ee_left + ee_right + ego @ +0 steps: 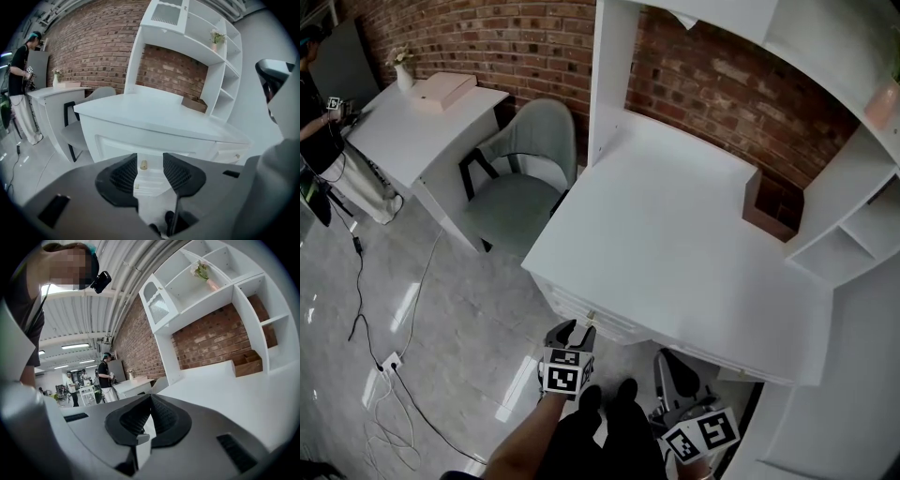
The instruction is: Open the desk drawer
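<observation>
White counter (675, 225) is carrying the shut drawer (574, 305) under its near-left corner. Right tongs (150, 401) are idling clenched and empty. Left tongs (150, 160) are gaping, released, framing the untouched brass knob (144, 164), likely for a pull.

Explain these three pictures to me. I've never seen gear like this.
There is no robot here: a person holds a two-jaw gripper in each hand. The head view comes from a camera on the person's head, looking down at a white desk. The other two views come from cameras riding on each gripper, looking along its jaws. The desk top is bare apart from a brown wooden box at the back. The left gripper is open and empty. The brass drawer knob shows in the gap between its jaws but is not gripped. The right gripper is shut and holds nothing.
</observation>
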The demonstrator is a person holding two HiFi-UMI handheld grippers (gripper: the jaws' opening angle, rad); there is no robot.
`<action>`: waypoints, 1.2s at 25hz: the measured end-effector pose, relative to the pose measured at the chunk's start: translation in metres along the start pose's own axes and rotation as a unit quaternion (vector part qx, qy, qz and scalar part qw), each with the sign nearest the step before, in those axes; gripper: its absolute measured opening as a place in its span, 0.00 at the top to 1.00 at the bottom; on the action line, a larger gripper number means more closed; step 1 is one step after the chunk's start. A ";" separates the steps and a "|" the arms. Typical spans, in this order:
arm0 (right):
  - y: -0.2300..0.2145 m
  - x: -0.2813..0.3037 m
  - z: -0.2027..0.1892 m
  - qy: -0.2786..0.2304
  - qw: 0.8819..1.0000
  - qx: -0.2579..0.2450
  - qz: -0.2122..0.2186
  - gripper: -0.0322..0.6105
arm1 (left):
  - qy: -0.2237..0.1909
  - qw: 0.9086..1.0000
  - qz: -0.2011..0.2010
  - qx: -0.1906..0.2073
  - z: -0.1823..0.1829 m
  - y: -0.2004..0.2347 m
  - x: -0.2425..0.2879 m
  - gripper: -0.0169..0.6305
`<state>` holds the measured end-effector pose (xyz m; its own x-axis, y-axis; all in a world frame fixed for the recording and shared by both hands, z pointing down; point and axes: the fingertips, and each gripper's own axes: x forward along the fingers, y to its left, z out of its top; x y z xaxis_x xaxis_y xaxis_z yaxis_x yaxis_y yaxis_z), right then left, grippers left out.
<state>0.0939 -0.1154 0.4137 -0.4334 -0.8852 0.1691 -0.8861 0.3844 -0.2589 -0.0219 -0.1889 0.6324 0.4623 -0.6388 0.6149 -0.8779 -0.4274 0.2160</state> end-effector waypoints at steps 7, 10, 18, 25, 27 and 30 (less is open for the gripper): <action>-0.012 0.019 -0.002 0.017 1.000 0.001 0.019 0.94 | 0.038 0.999 0.019 0.009 -0.024 0.009 0.038 0.73; -0.016 0.027 -0.003 0.025 0.999 -0.006 0.030 0.94 | 0.043 0.999 0.019 0.010 -0.034 0.013 0.058 0.73; -0.025 0.037 -0.017 0.053 0.997 -0.002 0.052 0.94 | 0.053 0.998 0.022 0.009 -0.036 0.015 0.088 0.73; -0.031 0.039 -0.027 0.073 0.995 0.001 0.060 0.94 | 0.072 0.997 0.022 0.010 -0.041 0.015 0.106 0.74; -0.032 0.039 -0.027 0.075 0.995 0.001 0.062 0.94 | 0.084 0.996 0.025 0.011 -0.044 0.017 0.108 0.75; -0.032 0.040 -0.026 0.076 0.995 -0.001 0.066 0.94 | 0.089 0.996 0.027 0.014 -0.046 0.016 0.108 0.77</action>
<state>0.1011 -0.1564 0.4538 -0.5651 -0.7776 0.2758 -0.8204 0.4945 -0.2870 0.0085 -0.2353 0.7377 0.3833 -0.5386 0.7503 -0.8955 -0.4155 0.1592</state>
